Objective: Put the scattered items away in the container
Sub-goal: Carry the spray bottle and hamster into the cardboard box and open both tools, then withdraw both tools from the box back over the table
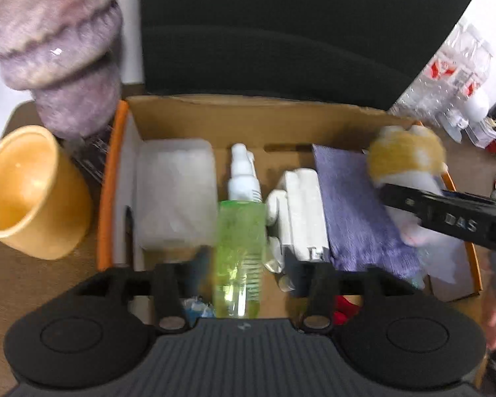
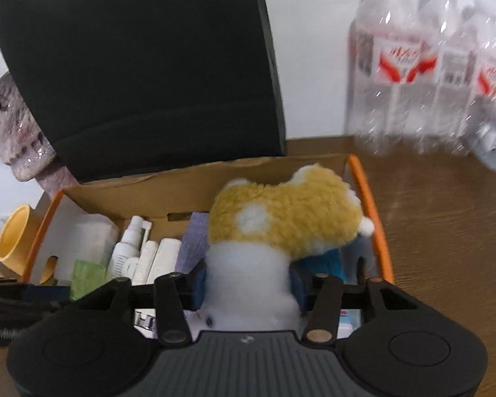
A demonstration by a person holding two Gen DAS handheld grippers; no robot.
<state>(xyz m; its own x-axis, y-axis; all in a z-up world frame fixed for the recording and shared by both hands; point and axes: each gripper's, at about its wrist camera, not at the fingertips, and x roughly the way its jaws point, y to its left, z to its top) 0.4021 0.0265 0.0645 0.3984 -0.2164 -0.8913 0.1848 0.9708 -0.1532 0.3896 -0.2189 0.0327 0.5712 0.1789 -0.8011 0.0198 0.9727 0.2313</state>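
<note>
An open cardboard box [image 1: 248, 119] with an orange rim holds a clear plastic tub [image 1: 175, 192], a white spray bottle [image 1: 244, 172], white tubes [image 1: 304, 211] and a purple cloth [image 1: 357, 211]. A green spray bottle [image 1: 238, 258] lies lengthwise between the fingers of my left gripper [image 1: 244, 268], which stands open with a small gap on each side. My right gripper [image 2: 248, 284] is shut on the white body of a yellow-and-white plush toy [image 2: 281, 218], held above the right end of the box [image 2: 182, 192]. The plush toy [image 1: 406, 155] also shows in the left wrist view.
A yellow cup [image 1: 26, 192] and a fuzzy purple-grey item [image 1: 56, 49] stand left of the box. A large black object [image 1: 281, 33] rises behind it. A wrapped pack of water bottles [image 2: 426, 66] stands at the back right on the wooden table [image 2: 446, 231].
</note>
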